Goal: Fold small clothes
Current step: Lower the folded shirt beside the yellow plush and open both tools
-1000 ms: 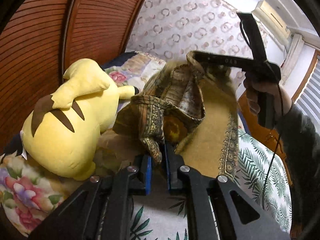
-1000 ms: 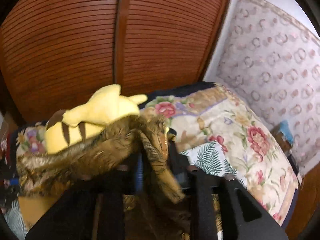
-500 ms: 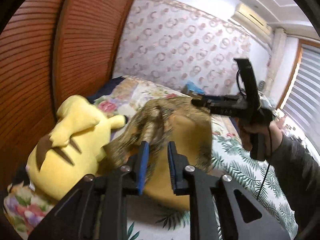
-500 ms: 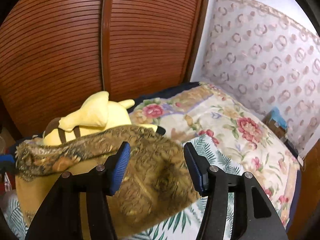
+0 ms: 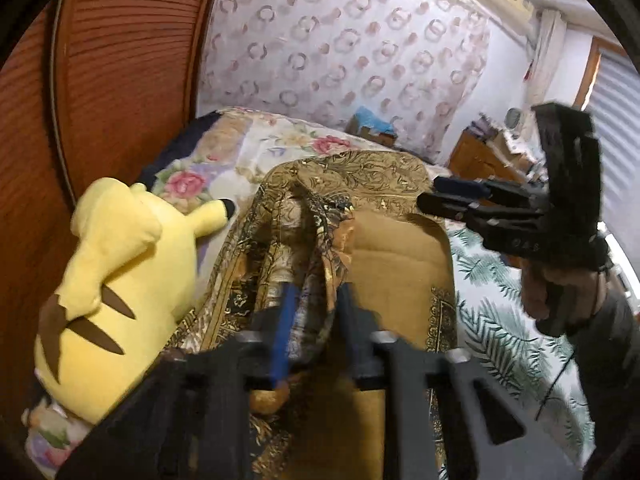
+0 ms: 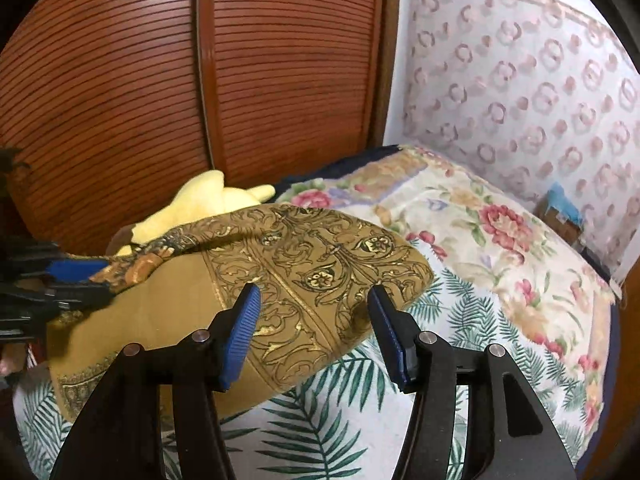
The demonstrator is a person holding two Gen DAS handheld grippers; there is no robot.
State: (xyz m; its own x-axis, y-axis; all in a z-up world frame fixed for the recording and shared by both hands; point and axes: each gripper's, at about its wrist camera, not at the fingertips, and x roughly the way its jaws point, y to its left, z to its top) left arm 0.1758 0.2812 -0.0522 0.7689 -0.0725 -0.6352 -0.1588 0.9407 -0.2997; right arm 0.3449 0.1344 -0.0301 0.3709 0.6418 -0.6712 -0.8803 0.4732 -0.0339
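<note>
Mustard-gold cloth with dark scrollwork, the small garment (image 6: 280, 280) looks thin, light and floppy to me: it drapes, bunches into ridges and will slide on itself, so I judge it safest taken by a hem or a corner, pinching a single layer where the printed border runs. My left gripper (image 5: 312, 320) has just been closing, and a gathered bunch of the patterned edge sits pinched between its pads, the fabric rising out of the jaws and fanning away ahead of them. My right gripper (image 6: 314, 328) stands roughly half open and holds nothing; its jaws have lately widened, and the garment's rounded printed corner lies just beyond and between the fingertips, apart from both pads as far as I can tell. The garment rests on the leaf-print bedsheet (image 6: 340, 432), spreading from in front of the right jaws across toward the left ones, which show at the left edge of the right view. A yellow plush toy (image 5: 120, 280) lies just left of the left jaws, touching the cloth's edge.
</note>
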